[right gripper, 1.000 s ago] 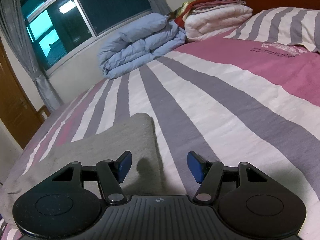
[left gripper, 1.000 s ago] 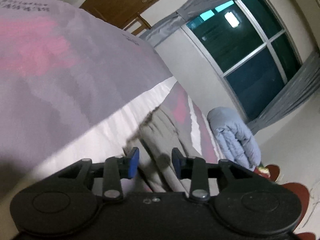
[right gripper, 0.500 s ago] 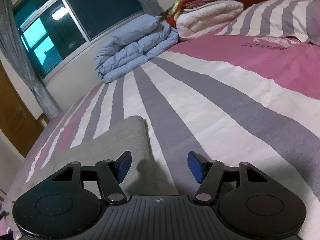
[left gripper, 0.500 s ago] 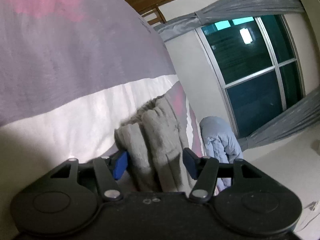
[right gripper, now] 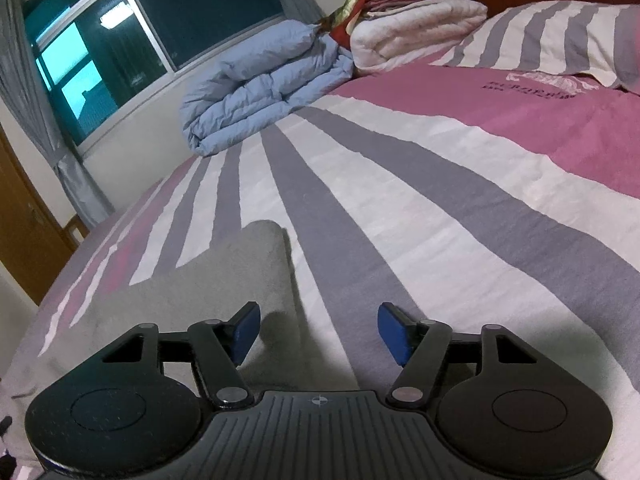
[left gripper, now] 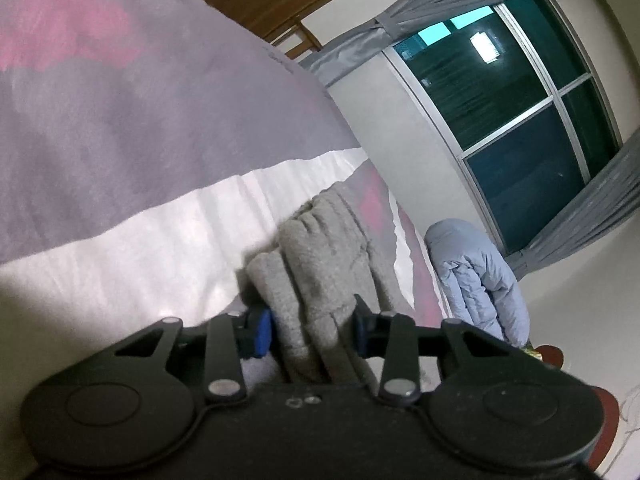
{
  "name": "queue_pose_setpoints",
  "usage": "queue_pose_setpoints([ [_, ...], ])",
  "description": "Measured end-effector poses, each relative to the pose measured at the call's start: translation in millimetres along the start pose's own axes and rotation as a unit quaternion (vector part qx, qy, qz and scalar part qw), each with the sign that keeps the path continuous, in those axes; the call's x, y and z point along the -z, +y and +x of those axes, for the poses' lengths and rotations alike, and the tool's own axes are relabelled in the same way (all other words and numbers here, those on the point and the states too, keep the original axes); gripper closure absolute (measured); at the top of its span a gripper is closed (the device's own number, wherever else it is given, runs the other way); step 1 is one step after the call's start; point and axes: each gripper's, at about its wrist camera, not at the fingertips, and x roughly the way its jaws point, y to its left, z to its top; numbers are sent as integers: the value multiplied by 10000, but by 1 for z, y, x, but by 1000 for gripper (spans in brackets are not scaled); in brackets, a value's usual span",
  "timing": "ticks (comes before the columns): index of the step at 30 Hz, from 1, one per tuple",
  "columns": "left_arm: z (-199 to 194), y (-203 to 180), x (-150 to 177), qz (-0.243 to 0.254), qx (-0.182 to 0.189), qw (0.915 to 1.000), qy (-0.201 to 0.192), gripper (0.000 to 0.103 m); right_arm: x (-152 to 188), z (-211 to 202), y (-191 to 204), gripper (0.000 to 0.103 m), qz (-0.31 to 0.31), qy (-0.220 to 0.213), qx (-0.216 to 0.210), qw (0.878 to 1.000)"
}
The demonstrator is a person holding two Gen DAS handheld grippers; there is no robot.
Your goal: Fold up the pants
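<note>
Where the left tool point(left gripper: 312, 330) clamps, grey pants point(left gripper: 320, 256) bunch

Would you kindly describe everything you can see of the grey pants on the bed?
The grey pants look like thick, fuzzy fleece. They lie on the striped bedspread, bunched into soft ridges between the left gripper fingers, whose jaws stand around the fabric. In the right wrist view they lie flat, a rounded folded corner beside the open right gripper.

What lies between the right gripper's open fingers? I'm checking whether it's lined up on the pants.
In the right wrist view, the right gripper has the grey pants' edge and striped bedsheet between its fingers; nothing is gripped.
</note>
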Motion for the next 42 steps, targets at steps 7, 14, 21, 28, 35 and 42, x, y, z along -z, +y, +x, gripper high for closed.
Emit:
queue_pose_setpoints([
  [7, -6, -9, -4, 267, -77, 9996, 33, 80, 2, 3, 4, 37, -122, 20, 17, 9999],
  [14, -15, -73, -8, 1440, 20, 9895, -117, 82, -14, -9, -22, 36, 475, -189, -69, 9987],
  [21, -6, -180, 26, 2483, 492, 9674, -56, 82, -55, -27, -58, 36, 537, -594, -207, 9966],
  [28, 34, -304, 148, 3667, 1495, 9161, 627, 82, -61, -40, -106, 36, 832, -565, -305, 9945],
  [35, 64, -363, 316, 5393, 1731, 8079, 1625, 82, -55, -61, -155, 36, 1286, -464, -176, 9905],
  [42, 45, -349, 358, 6287, 1510, 7525, 1255, 82, -56, -76, -182, 36, 1598, -604, -84, 9853],
])
